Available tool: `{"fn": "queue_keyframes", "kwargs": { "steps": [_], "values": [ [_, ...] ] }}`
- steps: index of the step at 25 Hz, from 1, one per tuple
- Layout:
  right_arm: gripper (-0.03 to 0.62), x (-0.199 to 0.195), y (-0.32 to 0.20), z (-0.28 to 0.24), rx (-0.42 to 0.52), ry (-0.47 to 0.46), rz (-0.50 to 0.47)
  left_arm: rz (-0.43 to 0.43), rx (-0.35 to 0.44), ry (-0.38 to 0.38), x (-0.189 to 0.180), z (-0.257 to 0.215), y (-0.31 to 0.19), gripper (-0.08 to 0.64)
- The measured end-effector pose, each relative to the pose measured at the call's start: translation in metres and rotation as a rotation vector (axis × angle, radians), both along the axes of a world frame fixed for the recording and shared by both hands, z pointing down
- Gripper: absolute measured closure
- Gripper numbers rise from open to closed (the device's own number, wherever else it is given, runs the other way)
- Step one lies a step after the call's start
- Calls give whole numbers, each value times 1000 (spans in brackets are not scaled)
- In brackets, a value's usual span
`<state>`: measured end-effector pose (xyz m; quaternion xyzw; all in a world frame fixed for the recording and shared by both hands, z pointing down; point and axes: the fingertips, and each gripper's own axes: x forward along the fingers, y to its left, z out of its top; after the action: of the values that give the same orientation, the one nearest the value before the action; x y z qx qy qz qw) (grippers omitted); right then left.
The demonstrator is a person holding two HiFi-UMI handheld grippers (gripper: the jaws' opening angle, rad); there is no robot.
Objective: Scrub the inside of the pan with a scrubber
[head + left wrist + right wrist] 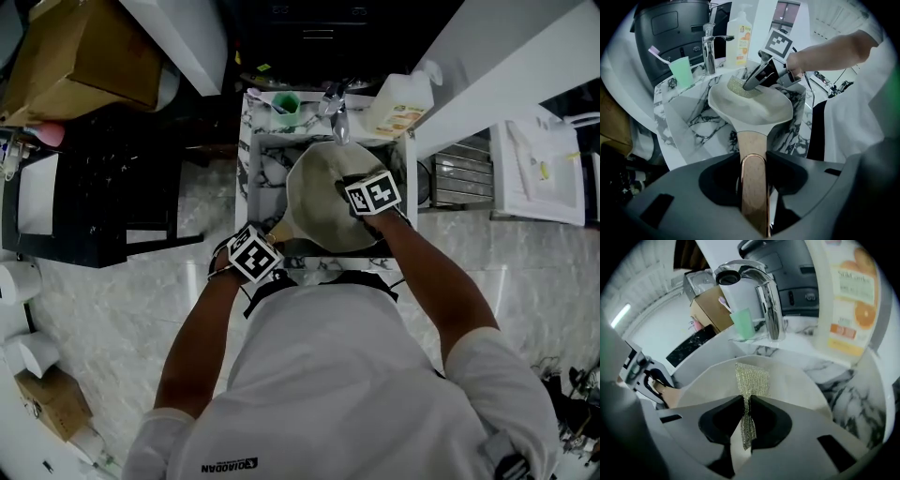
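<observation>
A cream pan (326,202) (750,108) (797,385) sits tilted in a small marble sink (265,173). Its wooden handle (753,173) runs back into my left gripper (255,251) (754,187), which is shut on it. My right gripper (361,192) (746,405) (757,78) reaches into the pan from the right. It is shut on a metallic mesh scrubber (750,380) (740,86), which lies against the pan's inner surface near the far rim.
A chrome tap (336,111) (764,291) (709,49) stands behind the sink. A green cup with a toothbrush (286,105) (680,69) (743,322) is to its left, a soap bottle (401,103) (739,33) (851,301) to its right. A black stand (94,187) is left of the sink.
</observation>
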<state>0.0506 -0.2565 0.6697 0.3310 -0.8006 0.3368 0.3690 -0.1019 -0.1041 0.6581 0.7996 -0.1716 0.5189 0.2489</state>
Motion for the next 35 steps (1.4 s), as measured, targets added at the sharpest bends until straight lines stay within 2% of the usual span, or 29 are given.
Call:
{"fn": "queue_keyframes", "kwargs": {
  "steps": [2,4,6,8,11,16,20,35],
  "values": [
    [517,7,-14,7,91,116,-43,0,-3,-2,-1,0,1,383],
    [517,4,-18,15,138,212,-134,0,1,-3,0,-2,0,383],
    [517,-4,-18,25,163,278,-238,-1,12,-1,2,-5,-3,383],
    [517,-11,-19,36,171,304,-309,-2,15,0,2,-6,-4,383],
    [515,-16,-17,52,128,289,-320,-3,14,1,2,-5,-4,383],
    [508,-15,-15,74,13,216,-204,2,24,-3,2,-5,-6,383],
    [505,-21,-16,77,-24,180,-159,2,24,-3,0,-5,-6,383],
    [502,-38,-2,76,-48,158,-214,4,29,-3,0,-4,-6,383]
  ]
}}
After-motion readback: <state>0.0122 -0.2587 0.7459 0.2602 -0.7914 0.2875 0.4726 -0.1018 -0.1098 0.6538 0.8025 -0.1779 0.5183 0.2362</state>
